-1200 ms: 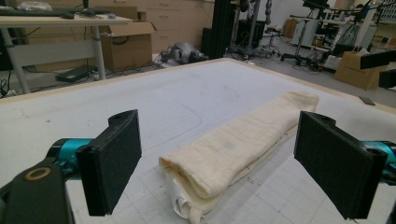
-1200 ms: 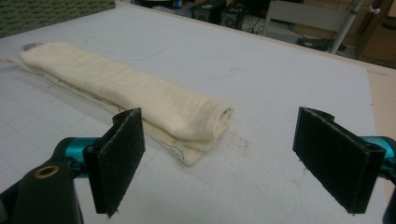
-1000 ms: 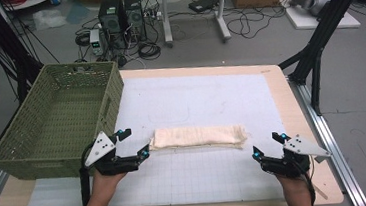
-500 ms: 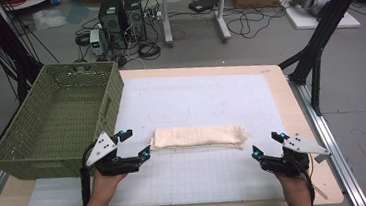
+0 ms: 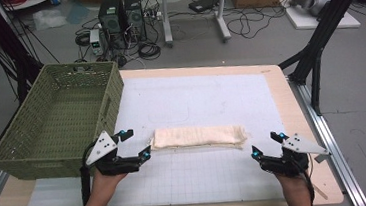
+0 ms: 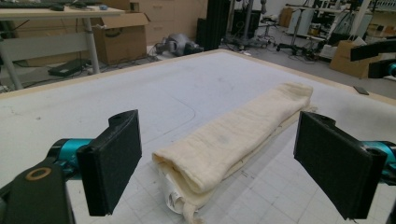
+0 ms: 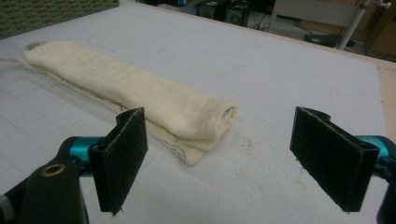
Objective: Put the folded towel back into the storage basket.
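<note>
The folded towel [image 5: 199,136] between the two grippers is a pale cream, with a faint crinkled weave and a slightly greyer smudge near its middle; a white label with dark print peeks from the end nearest the left gripper [image 5: 135,145]. That gripper is black with turquoise joints behind its matte black pads [image 6: 112,161] and a light grey plate on top. The right gripper [image 5: 266,145] wears the same black, turquoise and grey. Under both lies a white mat [image 5: 201,101] ruled in a thin grey grid, on a light wood table [image 5: 300,123]. Just left of the left gripper stands an olive-green woven basket [image 5: 57,124].
</note>
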